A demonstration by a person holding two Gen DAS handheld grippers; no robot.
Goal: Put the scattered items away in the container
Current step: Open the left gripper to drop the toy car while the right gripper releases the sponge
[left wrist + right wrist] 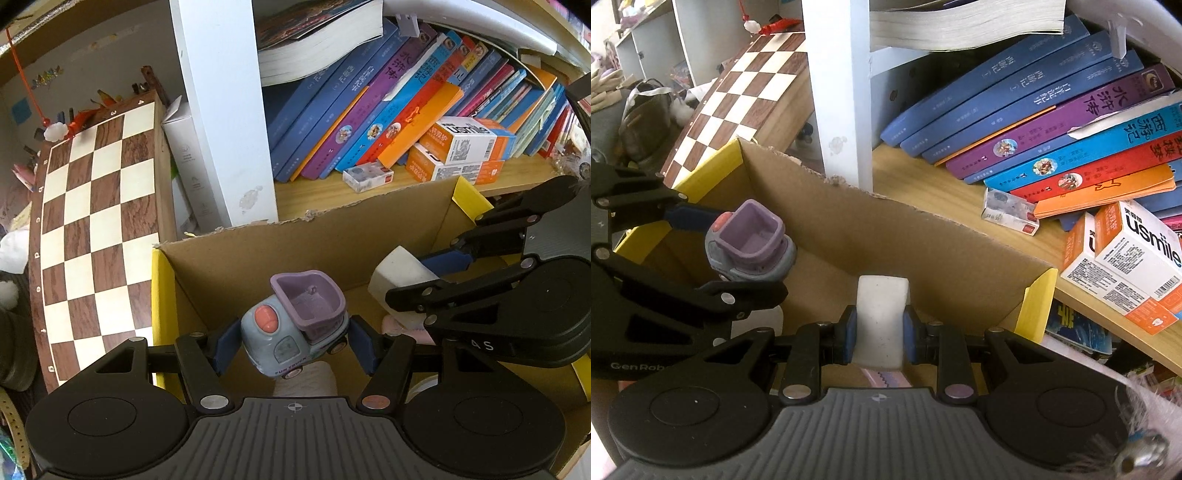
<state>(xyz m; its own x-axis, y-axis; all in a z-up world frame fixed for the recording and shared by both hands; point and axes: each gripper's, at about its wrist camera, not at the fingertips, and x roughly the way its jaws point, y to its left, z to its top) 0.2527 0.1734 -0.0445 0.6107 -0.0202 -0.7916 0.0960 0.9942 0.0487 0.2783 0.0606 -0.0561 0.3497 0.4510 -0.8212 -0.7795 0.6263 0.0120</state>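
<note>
A cardboard box (325, 236) with yellow edges stands below the bookshelf; it also shows in the right wrist view (923, 243). My left gripper (293, 345) is over the box, its blue pads spread wide on either side of a grey-blue toy truck (295, 325) with a purple tipper; a gap shows at each pad. The truck also shows in the right wrist view (750, 243). My right gripper (879, 332) is shut on a white block (882, 317) above the box; the block shows in the left wrist view (399, 280).
A chessboard (96, 236) leans at the left of the box. A white shelf post (225, 110) stands behind it. Leaning books (388, 110) and orange-white boxes (461, 147) fill the wooden shelf (942, 192). Pink and white items (306, 380) lie in the box.
</note>
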